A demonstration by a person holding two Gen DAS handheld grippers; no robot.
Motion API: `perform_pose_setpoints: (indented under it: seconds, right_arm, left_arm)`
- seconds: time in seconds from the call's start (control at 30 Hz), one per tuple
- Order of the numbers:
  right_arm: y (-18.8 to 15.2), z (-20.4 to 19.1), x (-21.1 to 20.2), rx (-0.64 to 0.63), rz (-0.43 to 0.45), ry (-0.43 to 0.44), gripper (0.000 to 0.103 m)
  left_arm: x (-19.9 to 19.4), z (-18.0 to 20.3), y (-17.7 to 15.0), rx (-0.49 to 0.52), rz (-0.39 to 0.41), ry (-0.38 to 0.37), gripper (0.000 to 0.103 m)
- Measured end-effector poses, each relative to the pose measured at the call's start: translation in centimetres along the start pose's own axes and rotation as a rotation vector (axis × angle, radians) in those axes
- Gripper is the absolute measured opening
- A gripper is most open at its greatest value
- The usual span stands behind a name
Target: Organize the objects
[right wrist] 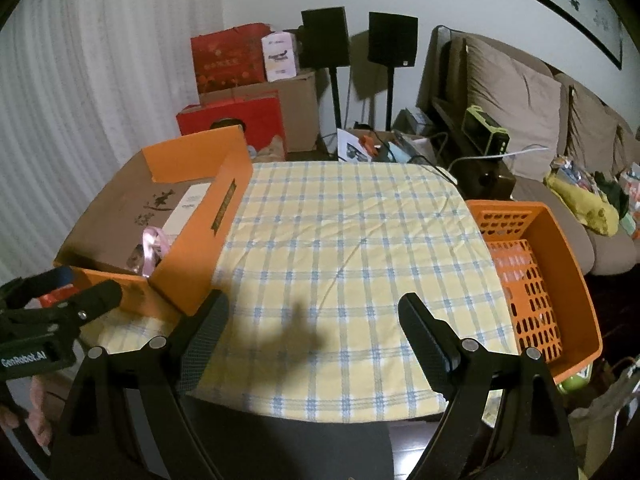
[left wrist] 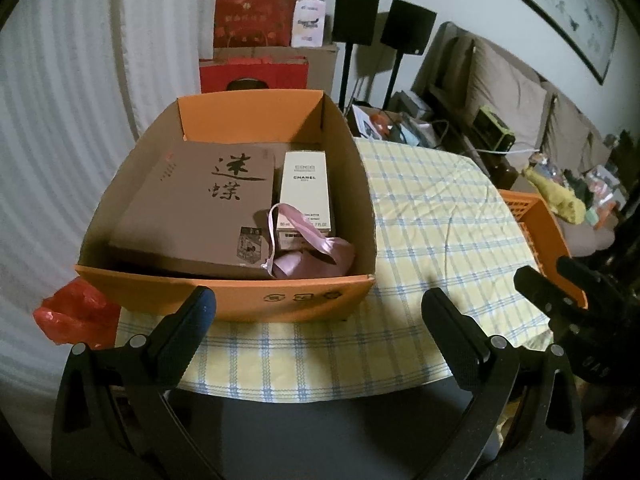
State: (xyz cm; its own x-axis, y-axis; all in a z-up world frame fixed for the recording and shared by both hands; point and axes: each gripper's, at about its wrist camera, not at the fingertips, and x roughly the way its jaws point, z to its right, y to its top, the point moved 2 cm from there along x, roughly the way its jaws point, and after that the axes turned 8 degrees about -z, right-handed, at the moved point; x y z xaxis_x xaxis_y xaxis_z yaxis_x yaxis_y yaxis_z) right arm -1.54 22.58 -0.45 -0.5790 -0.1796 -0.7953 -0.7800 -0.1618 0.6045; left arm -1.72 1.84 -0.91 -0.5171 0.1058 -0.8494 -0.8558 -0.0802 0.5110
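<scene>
Open right claw (right wrist: 312,336) over bare tablecloth (right wrist: 340,240).

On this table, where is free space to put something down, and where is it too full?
Free: the checked tablecloth between the orange cardboard box and the orange plastic basket, bare up to the far edge. The basket looks empty too. Crowded: inside the cardboard box, a brown book, a Chanel perfume box and a pink ribbon pouch cover most of the bottom.

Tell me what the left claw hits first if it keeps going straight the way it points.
Probably the near orange wall of the cardboard box: the open left claw aims at it, just above the checked tablecloth. Depth is hard to judge, so it might touch the cloth first.
</scene>
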Motion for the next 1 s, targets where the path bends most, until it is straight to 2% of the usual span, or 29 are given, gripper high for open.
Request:
perform_pose_setpoints:
  seconds: [0.27,1.0]
  right_arm:
    - [-0.25,0.09,-0.24,0.004,0.003,-0.002,0.088]
    - [-0.24,0.26,-0.43,0.008,0.004,0.002,0.088]
  left_arm:
    - [-0.5,0.42,-0.02,0.006,0.025,0.043,0.103]
    - [-0.84,0.15,0.07,0.003,0.036,0.048,0.103]
